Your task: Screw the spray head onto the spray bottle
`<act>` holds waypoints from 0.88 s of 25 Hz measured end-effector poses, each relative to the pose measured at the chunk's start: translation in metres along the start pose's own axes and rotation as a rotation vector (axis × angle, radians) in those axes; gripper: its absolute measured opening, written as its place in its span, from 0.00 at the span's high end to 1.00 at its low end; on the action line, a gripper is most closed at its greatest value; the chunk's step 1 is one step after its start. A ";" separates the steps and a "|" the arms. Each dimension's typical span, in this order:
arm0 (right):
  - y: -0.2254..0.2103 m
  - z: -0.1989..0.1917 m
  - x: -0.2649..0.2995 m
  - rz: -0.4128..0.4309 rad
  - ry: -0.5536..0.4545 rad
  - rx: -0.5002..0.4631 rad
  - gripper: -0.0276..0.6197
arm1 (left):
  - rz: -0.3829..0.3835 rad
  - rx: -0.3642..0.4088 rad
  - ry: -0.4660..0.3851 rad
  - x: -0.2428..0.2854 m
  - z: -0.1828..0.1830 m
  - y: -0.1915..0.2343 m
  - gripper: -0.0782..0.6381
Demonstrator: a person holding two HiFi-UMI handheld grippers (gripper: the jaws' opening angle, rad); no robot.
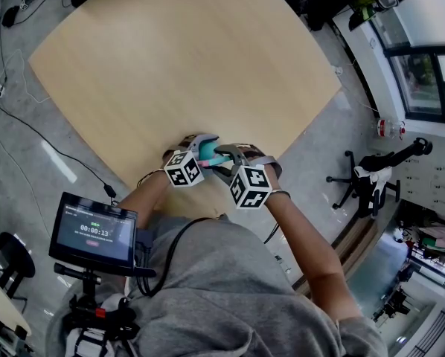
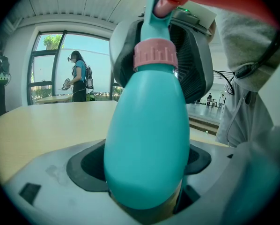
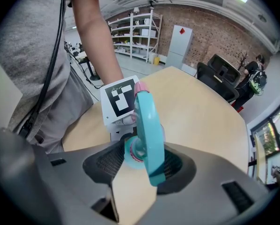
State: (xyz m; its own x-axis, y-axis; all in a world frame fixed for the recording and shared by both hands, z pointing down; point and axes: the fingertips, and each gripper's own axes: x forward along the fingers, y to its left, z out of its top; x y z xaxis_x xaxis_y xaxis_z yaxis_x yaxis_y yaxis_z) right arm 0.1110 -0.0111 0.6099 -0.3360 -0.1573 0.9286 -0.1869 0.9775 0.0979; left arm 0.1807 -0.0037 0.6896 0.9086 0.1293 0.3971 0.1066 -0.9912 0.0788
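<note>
Because the spray bottle [image 2: 147,139] is likely light and slick, the left gripper [image 1: 200,153] clamps its wide body while the right gripper [image 3: 142,159] grips the spray head [image 3: 148,125].

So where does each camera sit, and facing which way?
Head view: on the person's head, facing steeply down at table; forearms, grey top show.
Left gripper view: on left gripper, along its jaws at spray bottle; grey sleeve shows.
Right gripper view: on right gripper, down at spray head; forearm shows.
Both gripper views share the pink collar.
</note>
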 end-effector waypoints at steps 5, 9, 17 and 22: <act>0.000 0.001 -0.001 -0.001 -0.009 -0.003 0.65 | 0.002 0.000 -0.002 0.000 0.001 0.000 0.31; 0.000 0.003 0.000 -0.001 -0.025 0.003 0.65 | 0.001 0.000 -0.003 0.000 0.003 -0.001 0.31; 0.001 0.006 0.002 -0.001 -0.034 0.028 0.65 | 0.004 -0.002 -0.005 -0.002 0.005 -0.004 0.31; 0.002 0.008 0.003 -0.004 -0.045 0.064 0.65 | 0.005 0.000 -0.007 -0.003 0.006 -0.006 0.31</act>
State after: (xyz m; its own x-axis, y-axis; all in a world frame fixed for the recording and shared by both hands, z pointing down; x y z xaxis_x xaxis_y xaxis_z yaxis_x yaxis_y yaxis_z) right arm 0.1026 -0.0110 0.6100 -0.3762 -0.1683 0.9111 -0.2462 0.9662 0.0768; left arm 0.1801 0.0012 0.6822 0.9118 0.1238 0.3914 0.1018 -0.9918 0.0767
